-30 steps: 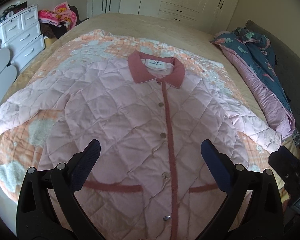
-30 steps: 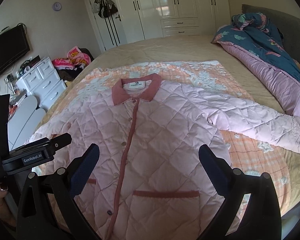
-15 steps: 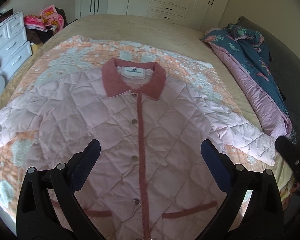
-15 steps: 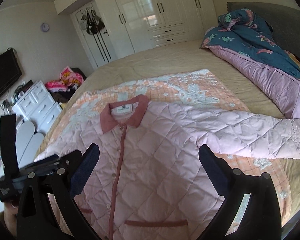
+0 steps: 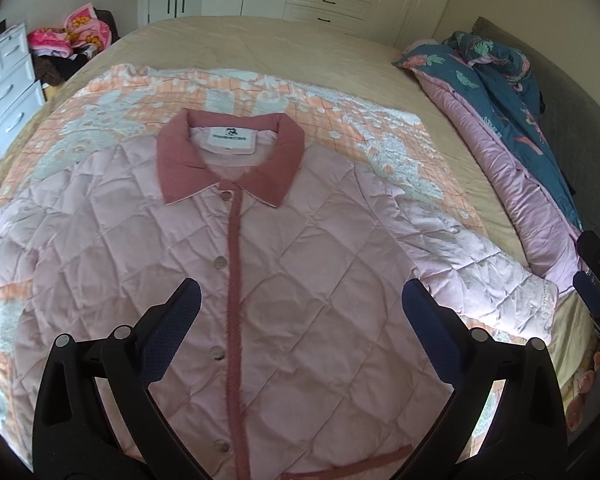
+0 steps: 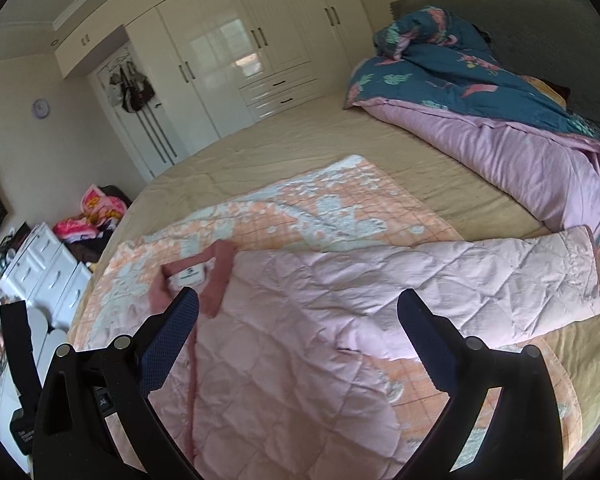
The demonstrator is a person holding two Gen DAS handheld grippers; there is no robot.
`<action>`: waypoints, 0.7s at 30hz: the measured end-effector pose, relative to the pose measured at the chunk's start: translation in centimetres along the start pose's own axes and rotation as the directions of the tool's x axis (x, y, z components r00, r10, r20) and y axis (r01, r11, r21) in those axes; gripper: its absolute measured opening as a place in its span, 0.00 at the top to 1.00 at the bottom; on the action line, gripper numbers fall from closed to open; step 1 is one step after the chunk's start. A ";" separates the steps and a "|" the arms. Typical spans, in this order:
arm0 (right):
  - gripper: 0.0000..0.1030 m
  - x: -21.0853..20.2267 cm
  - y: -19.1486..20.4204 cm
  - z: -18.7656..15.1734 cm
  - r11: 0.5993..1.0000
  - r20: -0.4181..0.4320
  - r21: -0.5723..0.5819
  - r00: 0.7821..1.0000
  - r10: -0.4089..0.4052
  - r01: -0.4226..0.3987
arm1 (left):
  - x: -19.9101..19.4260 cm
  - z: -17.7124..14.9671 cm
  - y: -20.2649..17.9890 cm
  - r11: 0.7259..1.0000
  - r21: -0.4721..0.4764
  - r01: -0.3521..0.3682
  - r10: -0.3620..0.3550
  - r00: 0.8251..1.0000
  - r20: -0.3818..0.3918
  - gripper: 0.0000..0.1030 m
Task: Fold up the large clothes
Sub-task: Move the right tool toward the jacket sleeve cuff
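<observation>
My left claw (image 5: 300,312) hung wide over the buttoned front of the pink quilted jacket (image 5: 300,280), gripping nothing. My right claw (image 6: 298,320) was spread wide too, empty above the jacket's shoulder. The jacket lay flat, front up, on an orange patterned blanket (image 6: 340,216) at the near edge of the bed (image 6: 300,152), one sleeve (image 6: 500,280) stretched toward the rumpled duvet (image 6: 500,140).
</observation>
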State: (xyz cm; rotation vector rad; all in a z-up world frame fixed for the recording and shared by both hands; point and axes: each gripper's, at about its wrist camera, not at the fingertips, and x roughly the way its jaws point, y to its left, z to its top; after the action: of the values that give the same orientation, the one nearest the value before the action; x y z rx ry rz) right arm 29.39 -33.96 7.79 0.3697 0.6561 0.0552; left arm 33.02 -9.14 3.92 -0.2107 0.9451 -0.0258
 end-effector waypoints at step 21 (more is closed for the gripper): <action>0.04 2.3 -17.2 -1.7 0.912 -0.042 0.348 0.975 -0.216 0.217 | 6.3 -0.5 -5.7 0.993 0.117 0.009 0.000 0.997 -0.076 0.08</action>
State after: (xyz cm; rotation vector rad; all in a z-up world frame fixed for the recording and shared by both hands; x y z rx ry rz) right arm 29.06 -49.07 -0.88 0.6386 0.7074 -0.2780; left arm 36.69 -15.55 -0.31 -0.1038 1.0156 -0.0936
